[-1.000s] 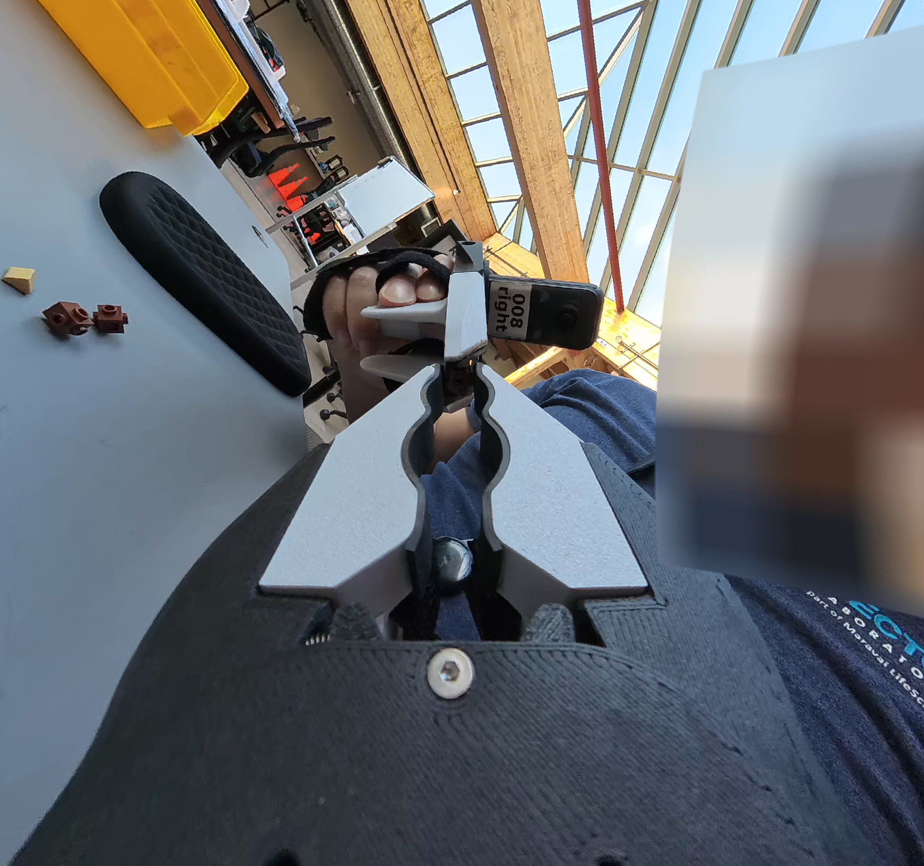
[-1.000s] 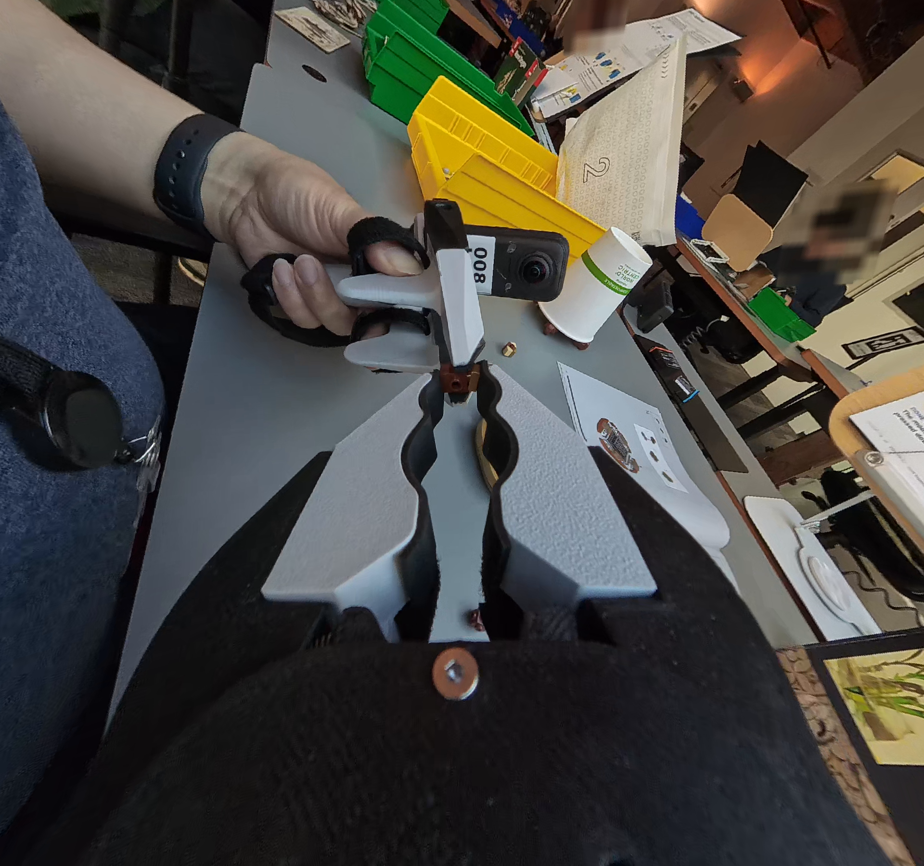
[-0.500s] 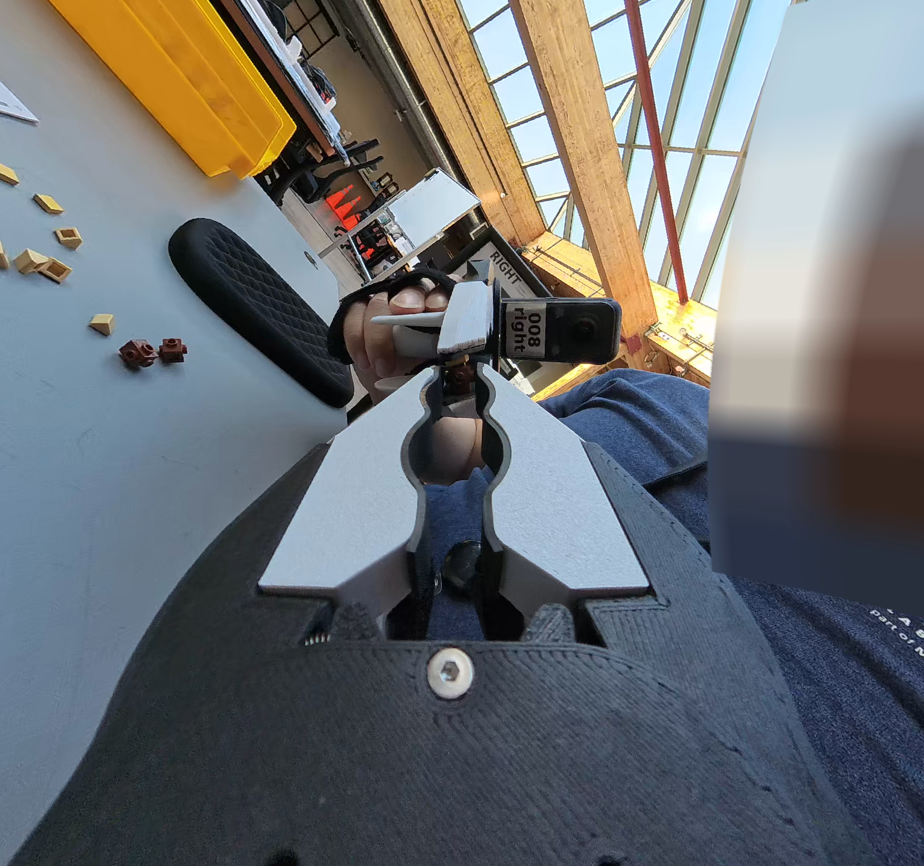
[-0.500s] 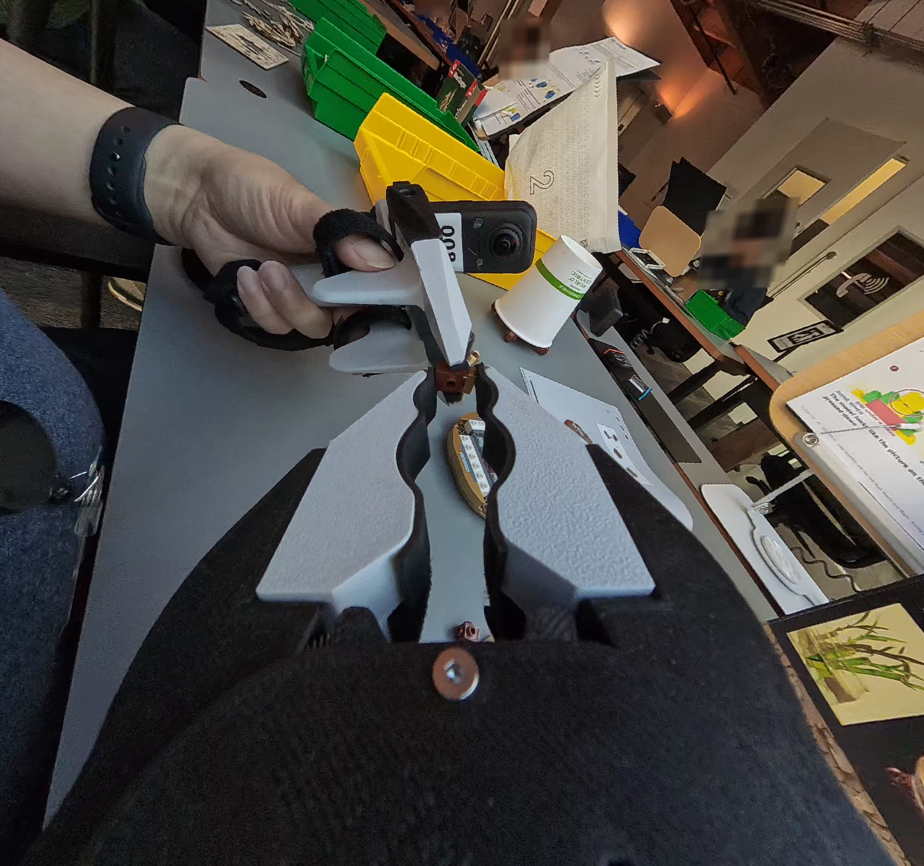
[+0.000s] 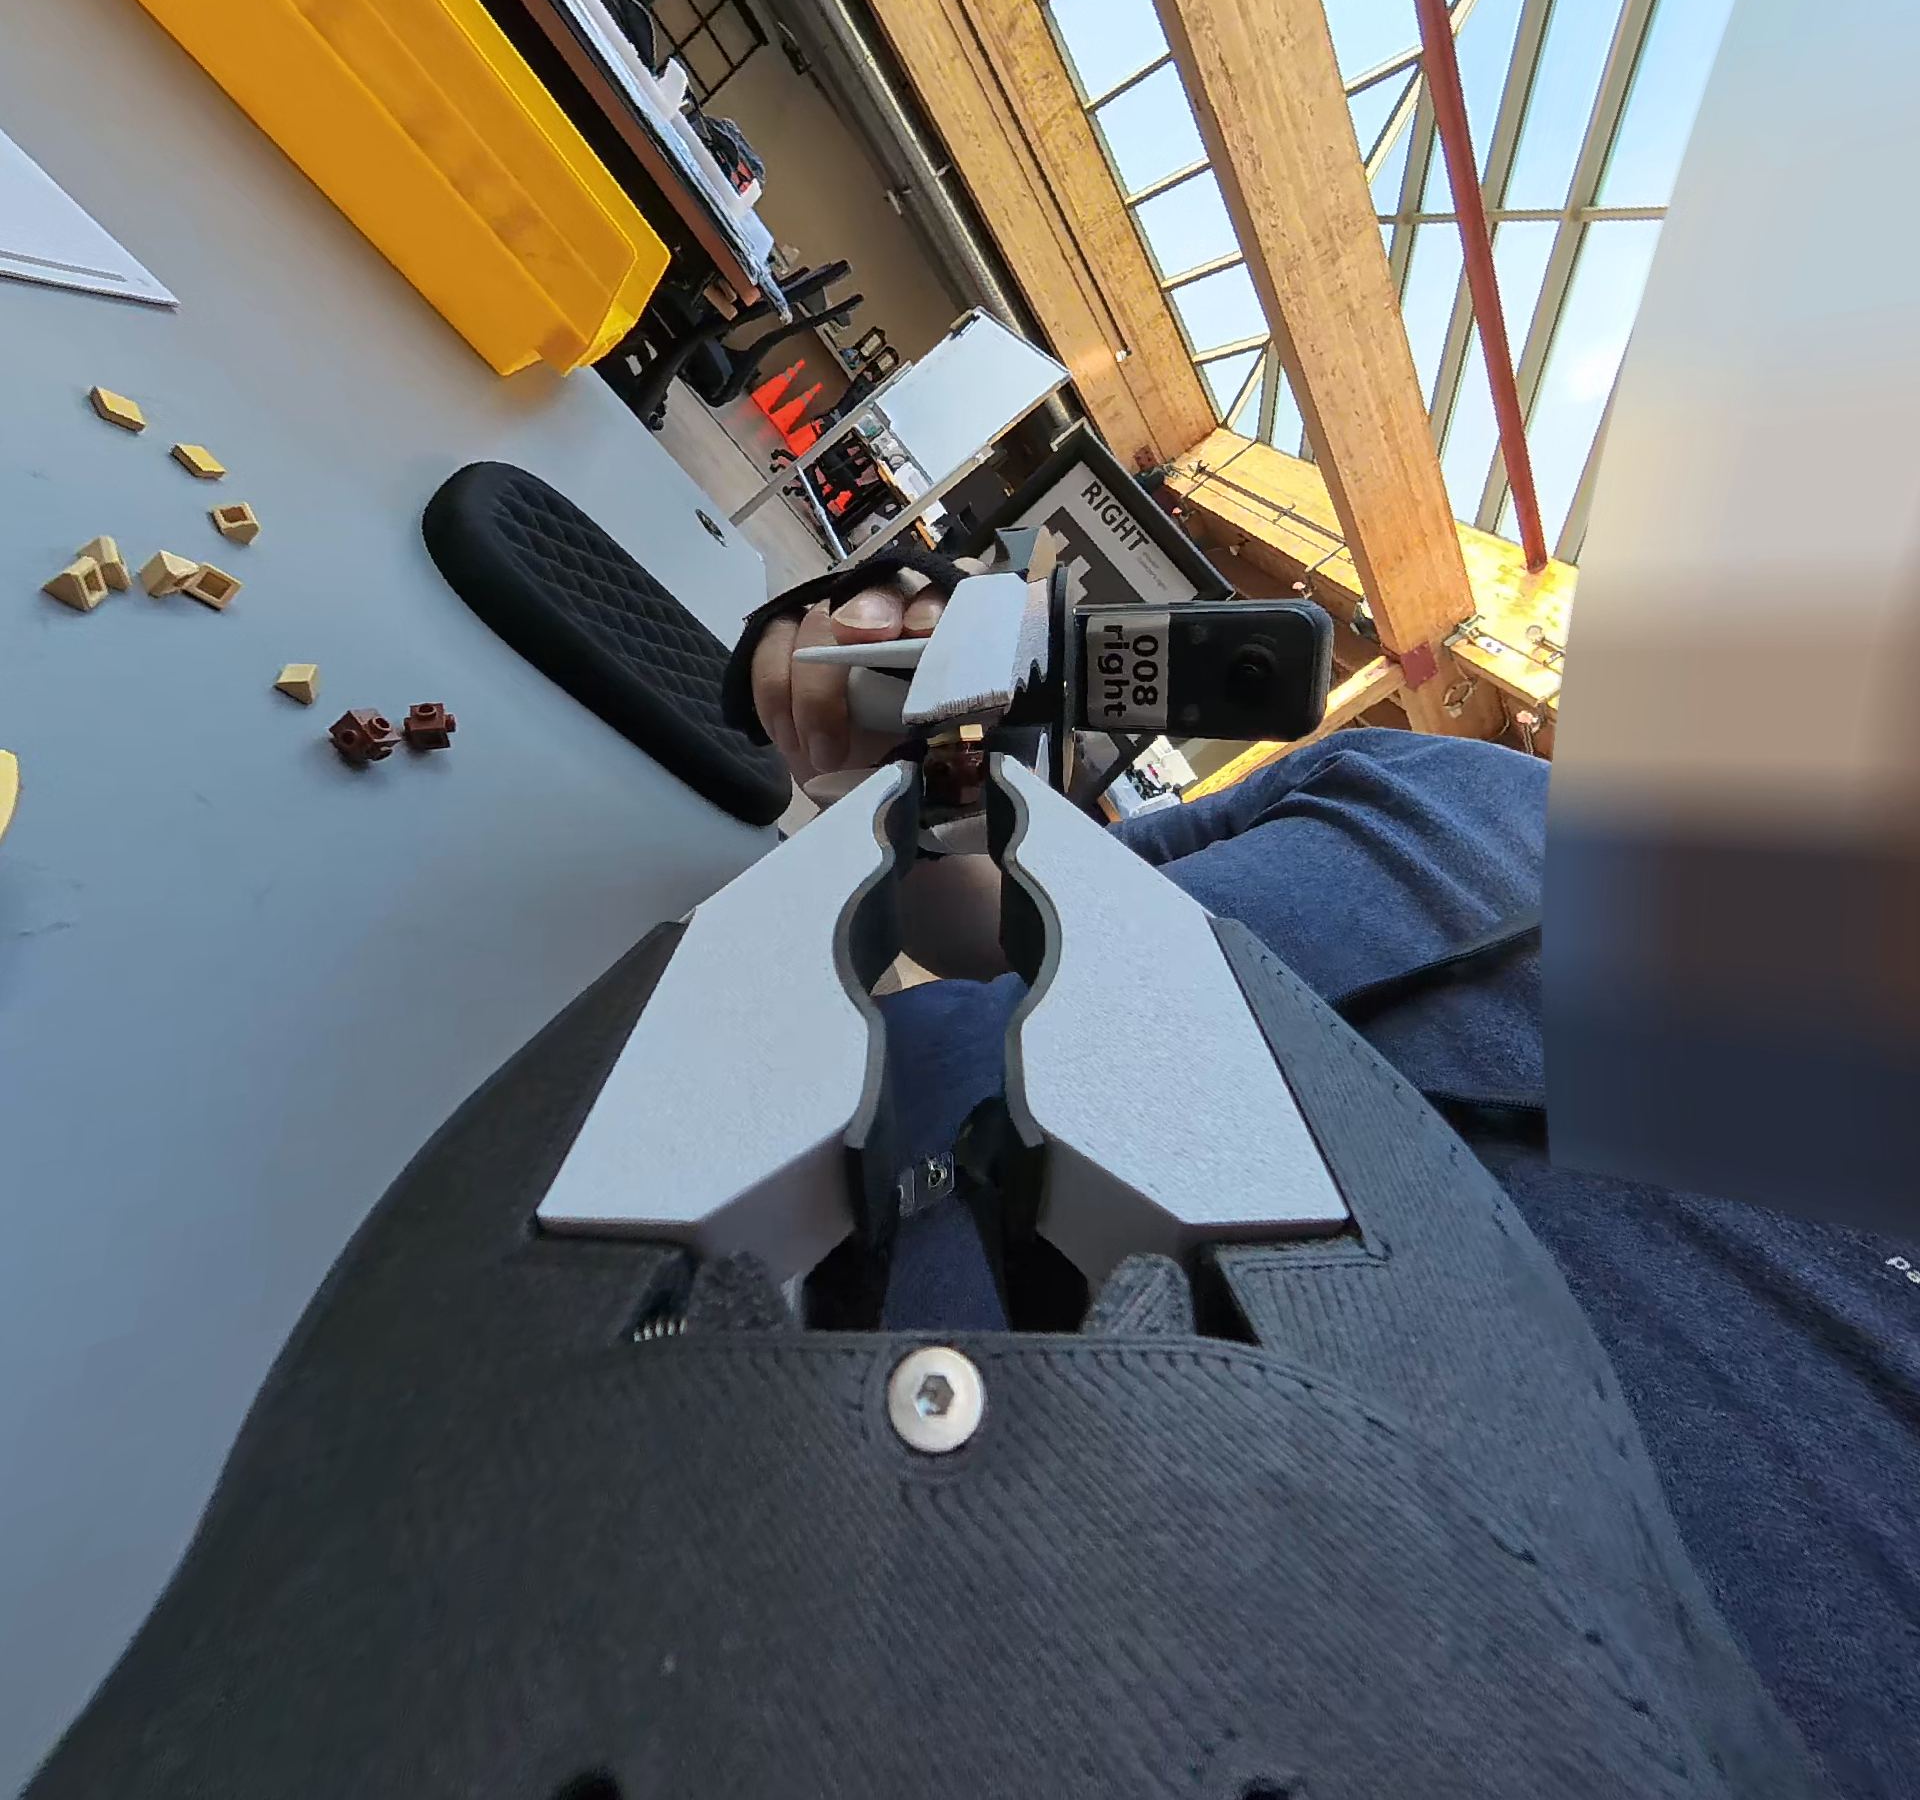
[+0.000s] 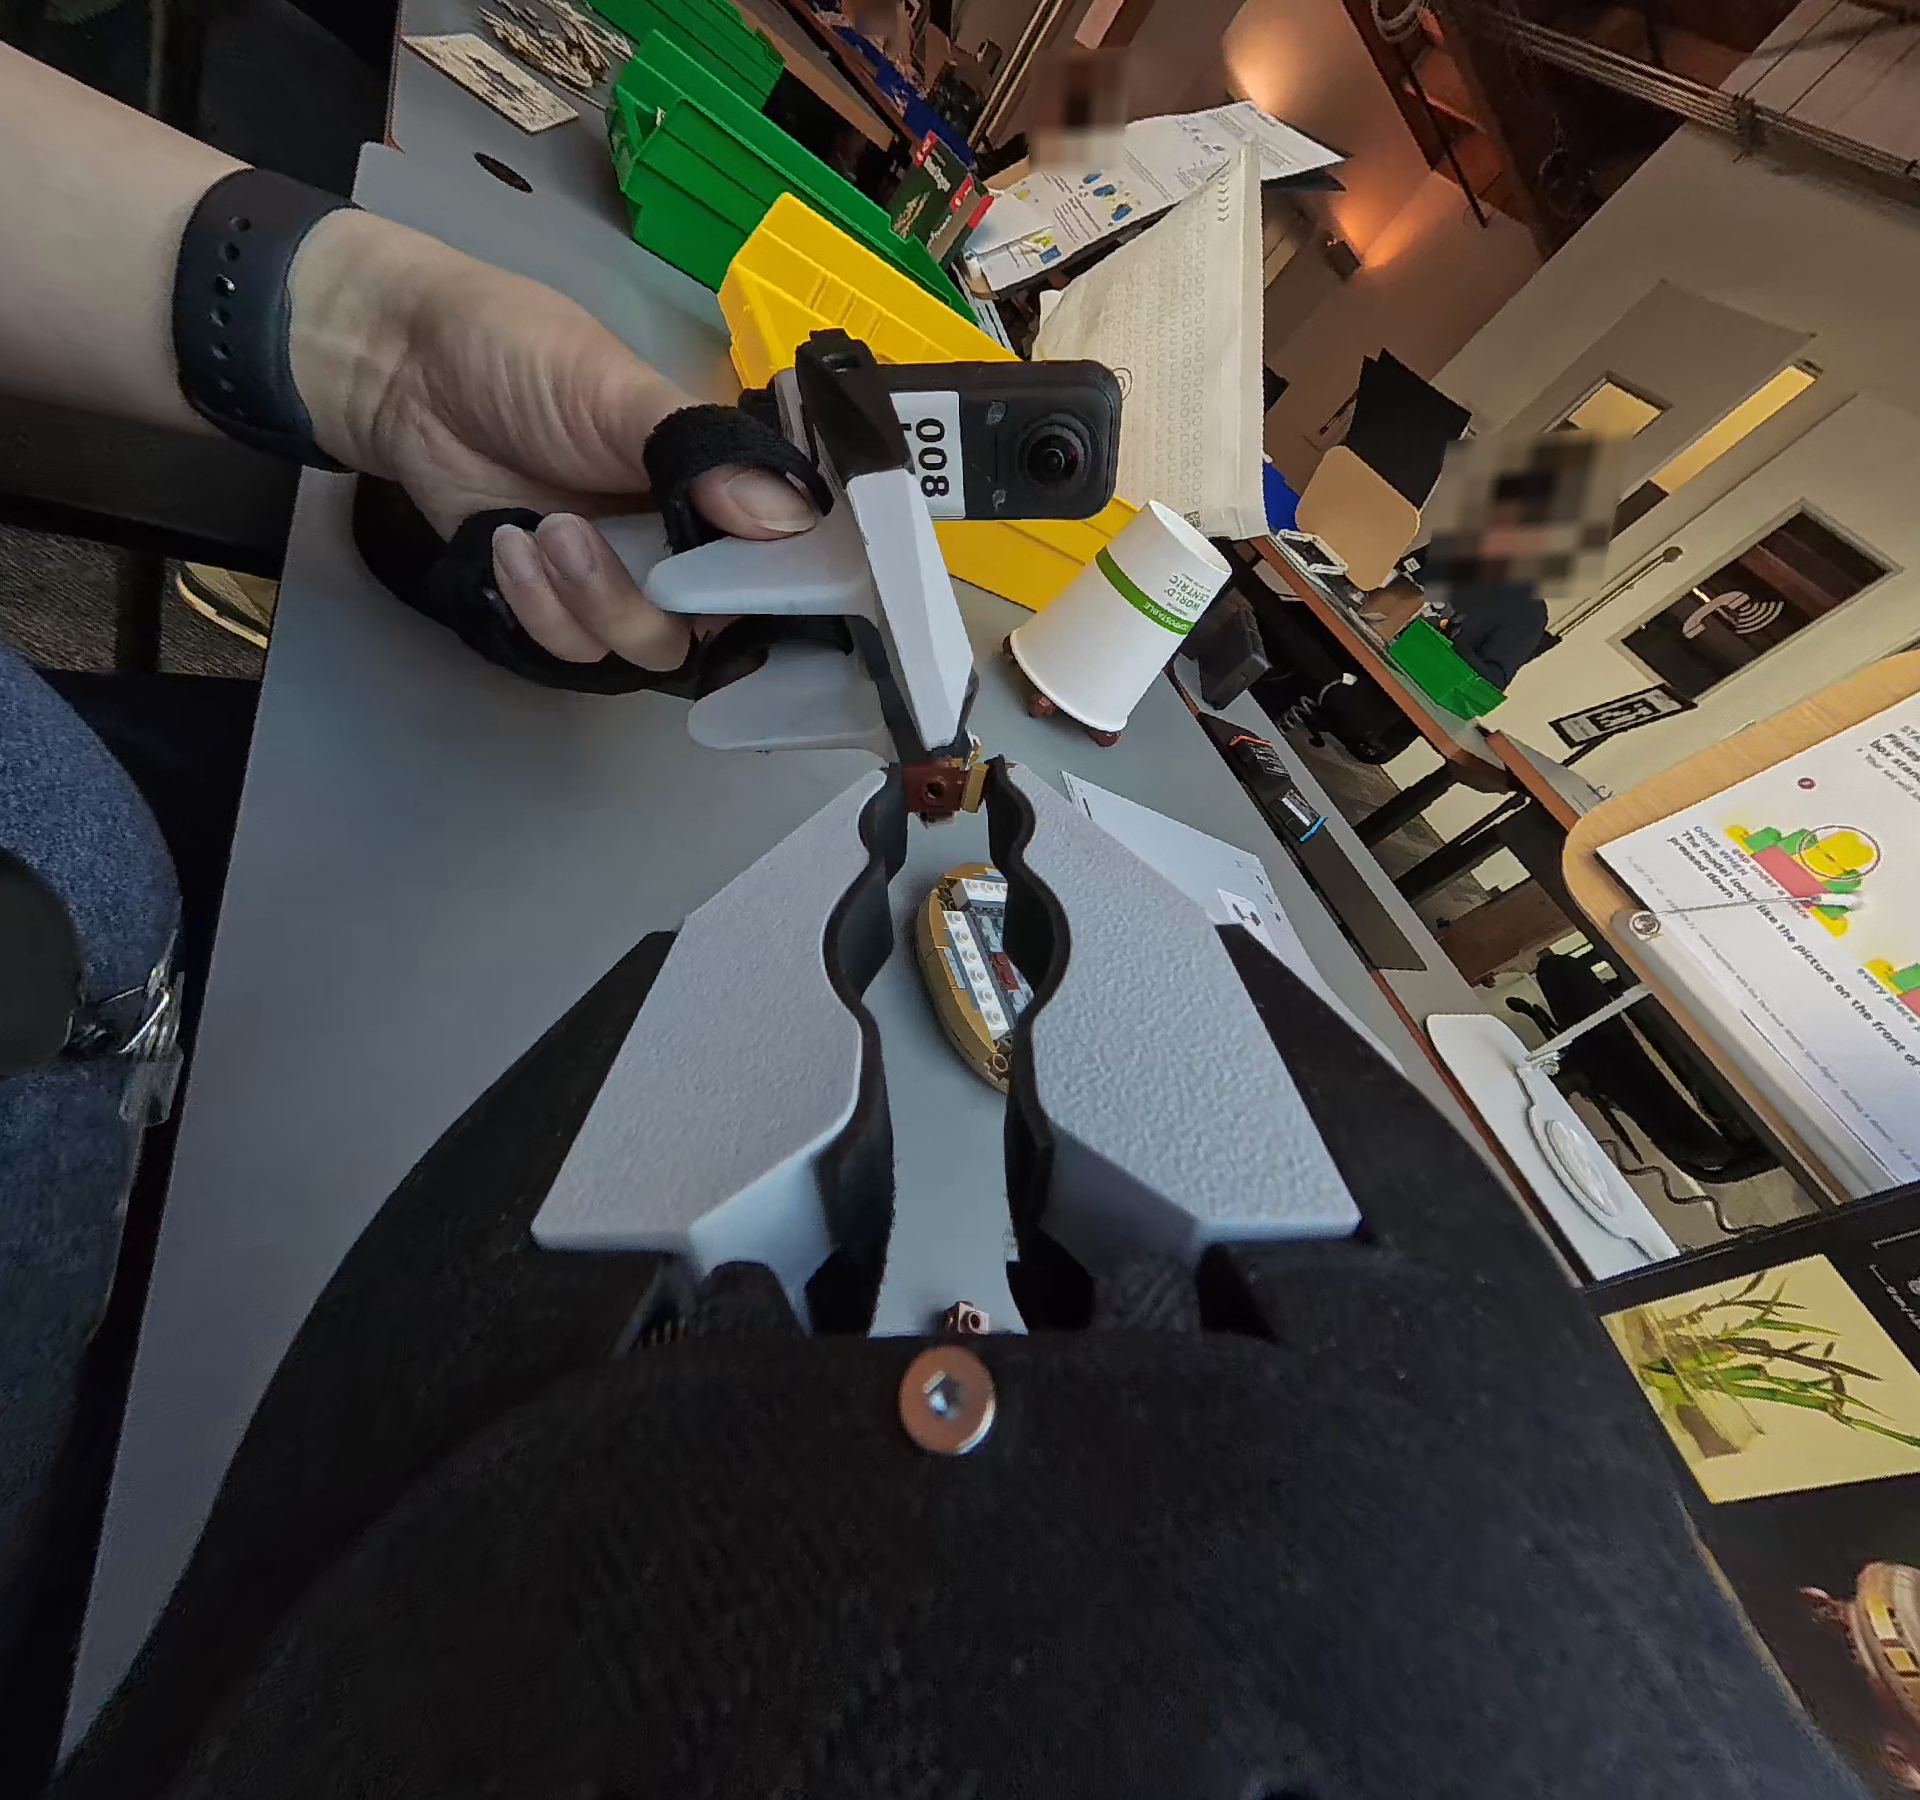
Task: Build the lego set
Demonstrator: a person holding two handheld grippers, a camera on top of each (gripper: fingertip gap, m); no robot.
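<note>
My two grippers meet tip to tip above the grey table (image 6: 436, 919). My left gripper (image 5: 951, 779) is shut on a small brown brick (image 5: 956, 776). In the right wrist view my right gripper (image 6: 943, 792) is shut on the same brown brick (image 6: 928, 792), which has a tan piece (image 6: 972, 790) on its side. The left gripper comes in from above there, and its fingertips (image 6: 940, 711) touch the brick. An oval tan model (image 6: 971, 971) with white studs lies on the table below, seen between my right fingers.
Several loose tan pieces (image 5: 156, 571) and two brown bricks (image 5: 390, 732) lie on the table near a black pad (image 5: 603, 628). Yellow bins (image 6: 852, 296), green bins (image 6: 707, 161), a tipped paper cup (image 6: 1122, 618) and an instruction sheet (image 6: 1195, 867) stand farther off.
Both grippers stay tip to tip on the brick. They have tilted and shifted, so the oval model and more loose tan pieces have come into view.
</note>
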